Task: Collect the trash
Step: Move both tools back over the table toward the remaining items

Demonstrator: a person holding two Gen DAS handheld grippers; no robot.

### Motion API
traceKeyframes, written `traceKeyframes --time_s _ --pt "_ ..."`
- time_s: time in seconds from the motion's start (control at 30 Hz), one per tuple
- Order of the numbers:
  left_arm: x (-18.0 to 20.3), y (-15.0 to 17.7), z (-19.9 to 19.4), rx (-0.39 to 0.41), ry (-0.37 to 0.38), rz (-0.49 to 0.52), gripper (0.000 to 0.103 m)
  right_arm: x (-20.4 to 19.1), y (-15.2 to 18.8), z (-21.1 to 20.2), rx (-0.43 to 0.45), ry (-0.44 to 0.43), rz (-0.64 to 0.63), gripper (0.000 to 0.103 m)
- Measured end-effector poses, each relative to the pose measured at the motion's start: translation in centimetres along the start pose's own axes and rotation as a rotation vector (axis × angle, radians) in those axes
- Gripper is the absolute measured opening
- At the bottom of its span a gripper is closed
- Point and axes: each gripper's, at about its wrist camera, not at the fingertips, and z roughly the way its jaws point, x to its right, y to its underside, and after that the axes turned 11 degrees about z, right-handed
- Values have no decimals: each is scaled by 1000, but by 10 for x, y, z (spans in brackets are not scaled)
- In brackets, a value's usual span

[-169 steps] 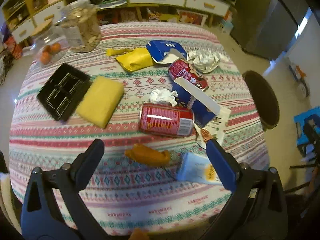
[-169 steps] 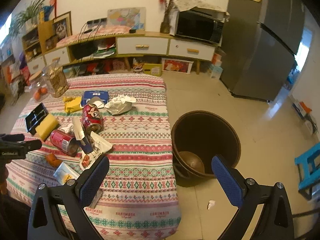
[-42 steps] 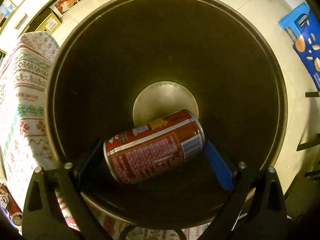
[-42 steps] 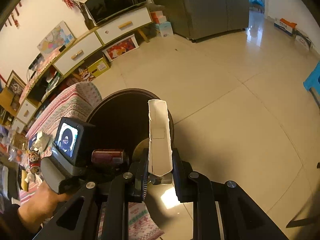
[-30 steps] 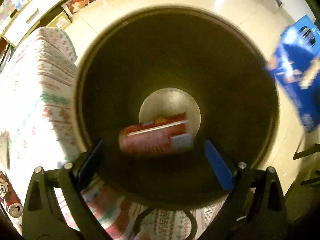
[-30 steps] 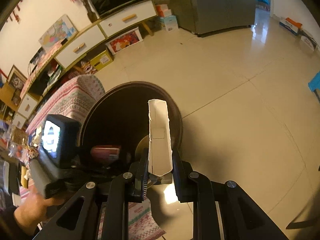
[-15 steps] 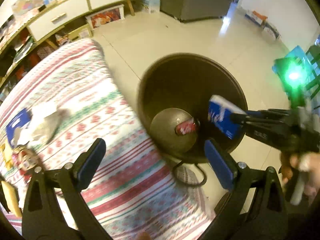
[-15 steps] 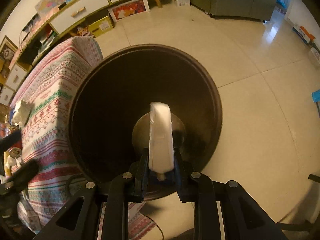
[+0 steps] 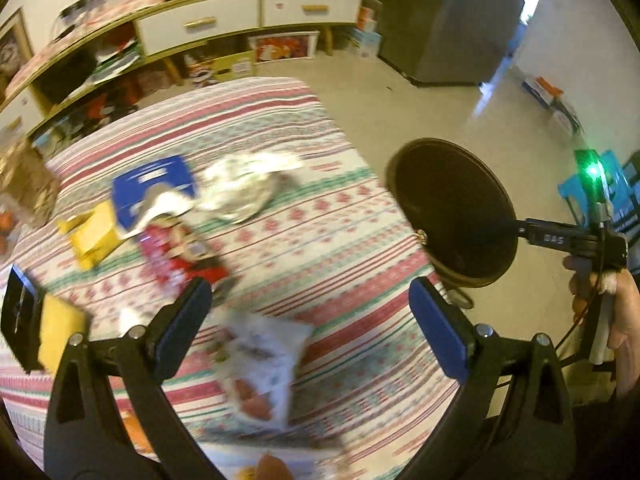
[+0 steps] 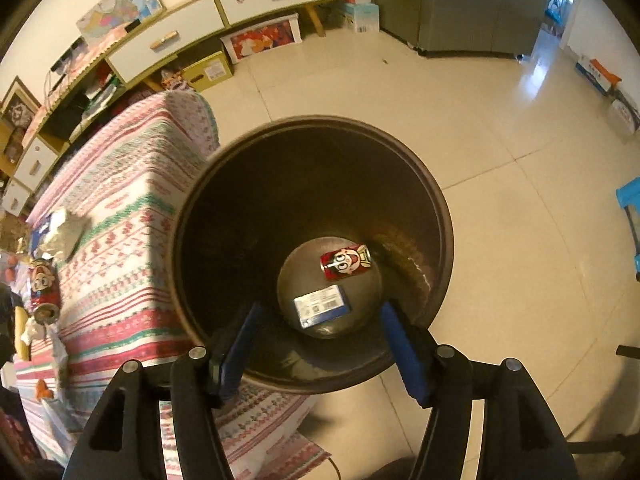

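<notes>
Right gripper (image 10: 320,344) agape over bin (image 10: 208,280)

In the left wrist view we see the table's litter smeared by blur: the wrapper (image 9: 260,364) between our fingers is unreadable. The bin (image 9: 452,212) interior is dark, its contents hidden there. The black tray (image 9: 18,312) is partly hidden.

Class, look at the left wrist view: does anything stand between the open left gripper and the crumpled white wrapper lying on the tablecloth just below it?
Nothing visible does: the left gripper is open above the white wrapper, with only bare tablecloth around it.
</notes>
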Motion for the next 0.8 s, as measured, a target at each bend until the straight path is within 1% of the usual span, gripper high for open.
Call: traceKeyframes --time_s 0.23,0.4,0.53,0.67,0.8 --pt "-52 35 -25 37 -31 -78 99 -25 12 -32 59 -47 -34 70" --pt "-80 56 -36 38 -43 -125 99 -45 28 -51 101 -69 -70 75" --pt "-104 75 -39 10 -38 -175 100 -64 41 -62 124 -78 -109 80" --pt "-126 96 -42 -13 -66 -199 100 -83 54 -68 133 -100 -148 82" --pt "-147 118 -47 -37 -95 -228 100 -112 74 -71 105 -156 -202 82"
